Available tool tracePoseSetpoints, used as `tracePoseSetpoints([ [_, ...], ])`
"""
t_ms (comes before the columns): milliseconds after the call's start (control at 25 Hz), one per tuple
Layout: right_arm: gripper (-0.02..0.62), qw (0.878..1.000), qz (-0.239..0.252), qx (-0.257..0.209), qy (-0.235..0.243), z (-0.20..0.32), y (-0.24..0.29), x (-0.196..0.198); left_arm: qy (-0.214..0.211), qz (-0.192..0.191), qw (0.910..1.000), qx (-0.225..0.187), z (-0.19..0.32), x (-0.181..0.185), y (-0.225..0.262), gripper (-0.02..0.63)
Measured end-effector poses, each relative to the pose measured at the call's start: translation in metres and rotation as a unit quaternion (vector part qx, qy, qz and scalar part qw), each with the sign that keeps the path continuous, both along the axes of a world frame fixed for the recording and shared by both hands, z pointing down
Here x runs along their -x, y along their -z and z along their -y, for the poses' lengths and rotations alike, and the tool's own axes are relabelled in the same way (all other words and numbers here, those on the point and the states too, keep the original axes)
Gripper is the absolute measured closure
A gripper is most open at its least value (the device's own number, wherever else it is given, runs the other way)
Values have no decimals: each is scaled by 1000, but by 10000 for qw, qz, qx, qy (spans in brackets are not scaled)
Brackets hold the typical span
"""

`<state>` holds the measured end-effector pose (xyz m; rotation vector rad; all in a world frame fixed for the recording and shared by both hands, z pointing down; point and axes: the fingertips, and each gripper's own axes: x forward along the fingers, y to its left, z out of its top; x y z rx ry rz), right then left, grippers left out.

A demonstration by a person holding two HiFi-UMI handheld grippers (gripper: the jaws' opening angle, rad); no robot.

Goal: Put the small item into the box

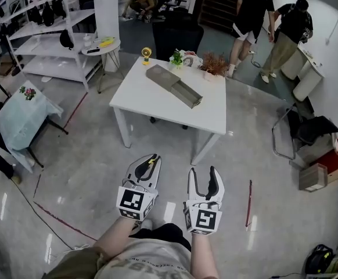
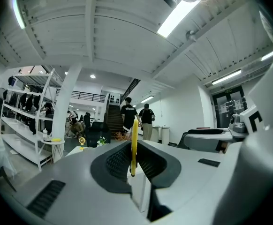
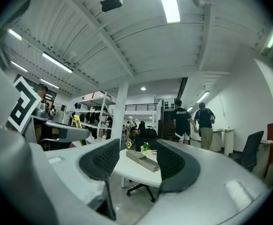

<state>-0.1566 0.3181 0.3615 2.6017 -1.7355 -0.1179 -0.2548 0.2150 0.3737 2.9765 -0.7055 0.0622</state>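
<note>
We are standing on the pale glossy floor (image 1: 87, 173), well apart from the white table (image 1: 157, 106), with both grippers held out low in front of us. The left gripper (image 1: 153, 157) is gripping the small item (image 2: 134, 139), a thin yellow piece; in the left gripper view it is standing upright, pinched between the two dark ribbed pads, and its upper end is sticking out past the jaw tips. From the head view we are seeing only a sliver of yellow at those tips. The right gripper (image 1: 204, 172) is standing with its jaws spread apart and nothing between them; through the gap, the right gripper view is looking at the far-off table. The box (image 1: 173, 85), long and grey-tan, is lying at a slant on the tabletop, with its inner tray slid partway out toward the near right edge. Along the table's far edge we are noting a small yellow fan (image 1: 146, 53), a green potted plant (image 1: 177, 58) and a reddish dried bunch (image 1: 215, 64), all apart from the box. A black chair (image 1: 178, 36) is sitting just behind the table. Two people (image 1: 252, 10) are standing beyond it on the right, and white shelving (image 1: 41, 34) is running along the left side of the room.
</note>
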Motion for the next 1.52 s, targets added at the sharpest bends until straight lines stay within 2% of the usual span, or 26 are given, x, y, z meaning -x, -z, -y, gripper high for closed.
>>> tracePoseSetpoints([
  [360,359,9999,107,112,2,22,-15,-40,7,32,9999,139,25,-37,-14,563],
  [800,359,9987,-31,83,501,78,-11,-130,435,-73,9990,40,73,-123,-8,565],
  [1120,359,9960,-55,71,884,103,-8,-194,766,-61,9970,0,88,-179,-5,565],
  [1520,359,9940,206,91,1067,131,-22,-228,998,196,9948,67,108,-204,-23,564],
])
